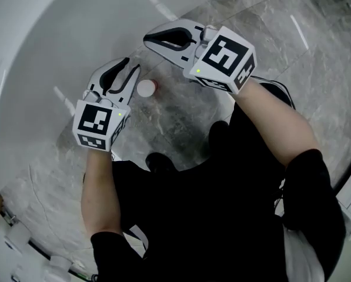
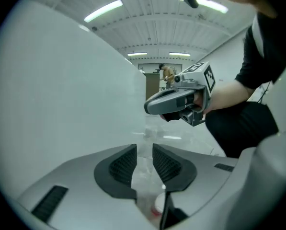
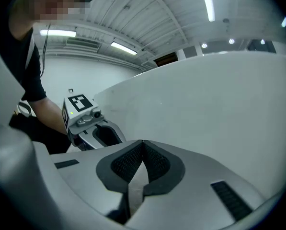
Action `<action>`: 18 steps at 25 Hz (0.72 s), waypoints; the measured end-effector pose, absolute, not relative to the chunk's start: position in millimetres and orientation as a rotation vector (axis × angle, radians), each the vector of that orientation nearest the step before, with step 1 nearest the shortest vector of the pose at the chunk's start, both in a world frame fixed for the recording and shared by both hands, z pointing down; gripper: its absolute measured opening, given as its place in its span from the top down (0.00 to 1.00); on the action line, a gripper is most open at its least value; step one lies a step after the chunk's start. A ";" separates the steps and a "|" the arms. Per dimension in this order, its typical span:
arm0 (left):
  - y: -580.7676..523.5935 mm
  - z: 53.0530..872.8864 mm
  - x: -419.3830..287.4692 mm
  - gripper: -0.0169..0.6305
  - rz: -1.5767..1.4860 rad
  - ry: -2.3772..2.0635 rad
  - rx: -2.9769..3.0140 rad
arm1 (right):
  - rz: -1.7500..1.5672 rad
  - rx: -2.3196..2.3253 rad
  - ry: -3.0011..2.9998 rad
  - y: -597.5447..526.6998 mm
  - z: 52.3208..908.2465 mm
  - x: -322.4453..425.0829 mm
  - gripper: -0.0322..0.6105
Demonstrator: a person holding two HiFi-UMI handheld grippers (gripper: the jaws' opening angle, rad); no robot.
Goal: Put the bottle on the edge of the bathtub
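Bright, even indoor light comes from long ceiling lamps (image 2: 103, 9). In the head view they reflect as white streaks on the glossy stone floor (image 1: 251, 22). The bathtub (image 1: 46, 46) wall is nearly washed out, and the black clothing (image 1: 222, 216) shows no detail. Both gripper views bend strongly toward black, rounded corners. The lamps flare slightly and shadows are soft.
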State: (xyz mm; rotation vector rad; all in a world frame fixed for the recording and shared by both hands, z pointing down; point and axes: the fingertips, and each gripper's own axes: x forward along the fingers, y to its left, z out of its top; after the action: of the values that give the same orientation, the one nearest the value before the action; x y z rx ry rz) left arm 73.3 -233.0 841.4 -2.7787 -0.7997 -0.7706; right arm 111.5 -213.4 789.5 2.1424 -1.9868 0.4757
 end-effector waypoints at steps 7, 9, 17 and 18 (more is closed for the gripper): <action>-266.6 786.2 79.2 0.91 -0.557 -0.529 -2.360 | 0.295 2.138 -1.944 -222.6 763.8 133.6 0.91; -268.2 779.0 73.0 0.91 -0.523 -0.596 -2.502 | 0.303 2.104 -1.998 -228.6 768.8 127.8 0.91; -252.6 741.6 60.6 0.95 -0.608 -0.461 -3.040 | 0.132 2.047 -1.770 -199.4 729.7 126.8 0.91; -243.8 731.0 56.9 0.95 -0.647 -0.463 -3.061 | 0.136 2.083 -1.712 -188.8 722.9 130.4 0.91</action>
State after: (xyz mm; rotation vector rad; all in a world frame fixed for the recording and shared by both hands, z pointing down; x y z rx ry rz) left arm 56.9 -243.8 731.0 -3.0609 -0.4630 -0.6472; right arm 130.4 -188.8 722.9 2.0834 -1.7120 0.1363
